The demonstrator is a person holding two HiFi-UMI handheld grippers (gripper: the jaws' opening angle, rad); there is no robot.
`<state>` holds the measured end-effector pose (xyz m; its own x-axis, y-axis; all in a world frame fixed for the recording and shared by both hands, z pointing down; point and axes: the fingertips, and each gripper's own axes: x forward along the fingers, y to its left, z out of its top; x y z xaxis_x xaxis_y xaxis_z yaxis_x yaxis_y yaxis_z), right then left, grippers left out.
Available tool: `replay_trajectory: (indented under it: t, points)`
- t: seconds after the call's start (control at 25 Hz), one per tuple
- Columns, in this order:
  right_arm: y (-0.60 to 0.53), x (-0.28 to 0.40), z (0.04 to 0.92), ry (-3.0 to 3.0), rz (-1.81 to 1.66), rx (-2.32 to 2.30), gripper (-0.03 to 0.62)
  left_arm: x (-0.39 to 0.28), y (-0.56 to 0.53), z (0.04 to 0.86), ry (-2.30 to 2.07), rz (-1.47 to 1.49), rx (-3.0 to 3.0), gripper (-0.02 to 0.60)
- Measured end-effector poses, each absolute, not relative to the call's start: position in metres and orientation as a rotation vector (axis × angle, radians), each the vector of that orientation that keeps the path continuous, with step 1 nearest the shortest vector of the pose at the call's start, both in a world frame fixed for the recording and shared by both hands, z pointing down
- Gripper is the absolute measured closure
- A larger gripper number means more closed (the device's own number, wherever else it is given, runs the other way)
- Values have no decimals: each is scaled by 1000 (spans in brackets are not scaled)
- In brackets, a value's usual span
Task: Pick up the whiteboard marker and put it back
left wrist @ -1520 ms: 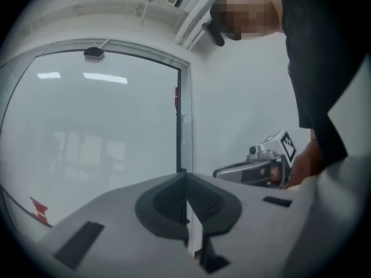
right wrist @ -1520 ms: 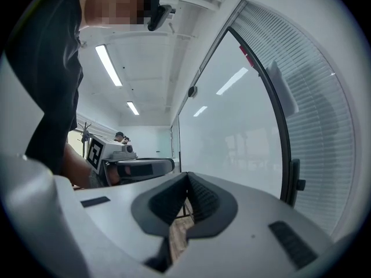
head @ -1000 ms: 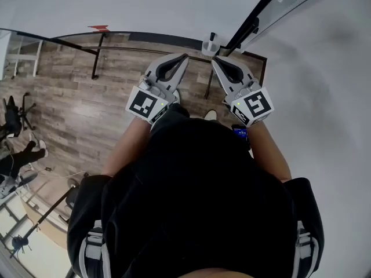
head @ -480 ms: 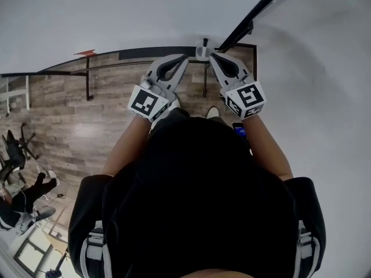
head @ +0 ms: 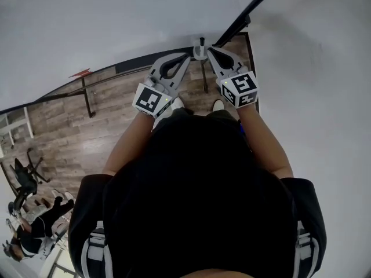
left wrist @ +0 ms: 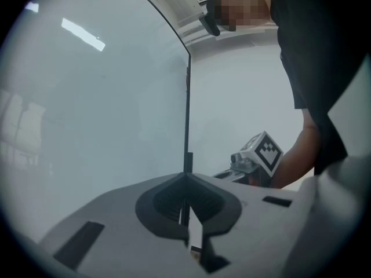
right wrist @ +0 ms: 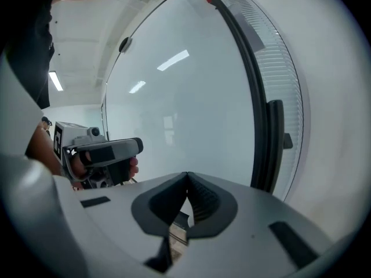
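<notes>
1. Left hand-held gripper (head: 188, 55), right hand-held gripper (head: 210, 50): both clenched, empty.
2. Whiteboard marker (head: 202, 41): seemingly the dark stub upright in a pale holder (head: 199, 53) between their tips; view poor.
3. Risk: closed jaws nudging the holder over.
4. Room: board frame (head: 237, 28) close right; wooden floor (head: 87, 126) open left.

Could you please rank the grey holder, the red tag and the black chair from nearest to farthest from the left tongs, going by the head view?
1. The grey holder: just right of the tips of the left tongs.
2. The red tag: well off to the left.
3. The black chair: far away at the lower left.
</notes>
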<state>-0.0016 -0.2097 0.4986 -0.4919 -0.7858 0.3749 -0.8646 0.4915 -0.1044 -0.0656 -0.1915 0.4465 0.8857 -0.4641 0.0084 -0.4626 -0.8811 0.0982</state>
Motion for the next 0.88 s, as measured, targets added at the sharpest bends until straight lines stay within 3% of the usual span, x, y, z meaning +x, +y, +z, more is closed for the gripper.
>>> replay_trajectory:
  t: [0.6, 0.88]
  points:
    - [-228, 8, 555, -2274, 518, 1516, 583, -66, -202, 464, -681, -36, 2992, 577]
    - [-237, 13, 577, -2202, 542, 1537, 545, -67, -202, 466, -651, -31, 2989, 577]
